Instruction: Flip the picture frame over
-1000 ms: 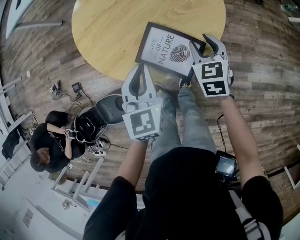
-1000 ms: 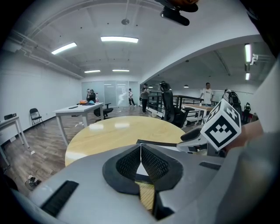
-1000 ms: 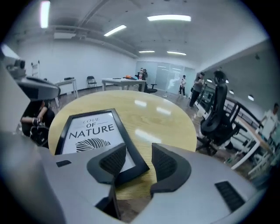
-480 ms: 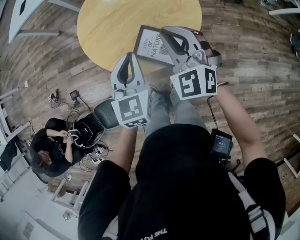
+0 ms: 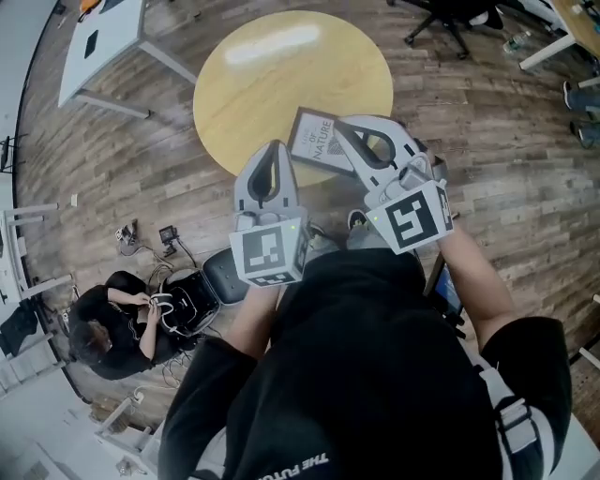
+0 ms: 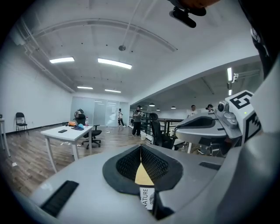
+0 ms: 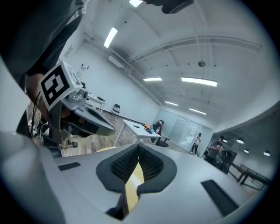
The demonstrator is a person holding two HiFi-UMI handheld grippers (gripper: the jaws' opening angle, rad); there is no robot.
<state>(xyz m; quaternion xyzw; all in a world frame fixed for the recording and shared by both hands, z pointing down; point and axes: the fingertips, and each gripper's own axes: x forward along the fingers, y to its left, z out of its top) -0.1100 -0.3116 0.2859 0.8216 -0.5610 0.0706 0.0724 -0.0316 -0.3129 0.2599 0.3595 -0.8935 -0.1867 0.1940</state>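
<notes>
A person (image 5: 108, 323) is seen seated on the wooden floor (image 5: 525, 141), well to the left of the round yellow worktop (image 5: 272, 75) and on its near side. A white desk (image 5: 98, 33) stands off the worktop's far left. The left gripper (image 5: 275, 152) is held up over the worktop's near rim. Its jaws are pressed together at the tips with nothing grasped, and only the worktop (image 6: 143, 175) and the frame's print (image 6: 147, 199) are seen through the gap behind the tips. The picture frame (image 5: 314, 139) lies on the worktop at its near edge, print side up, and is held by neither gripper. The right gripper (image 5: 342, 127) is held over the worktop's near right rim, where it covers the frame's right part in the head view. Its jaws have just been closing and are now clenched on nothing (image 7: 138, 148). An office chair (image 5: 450, 23) stands beyond the worktop's far right.
</notes>
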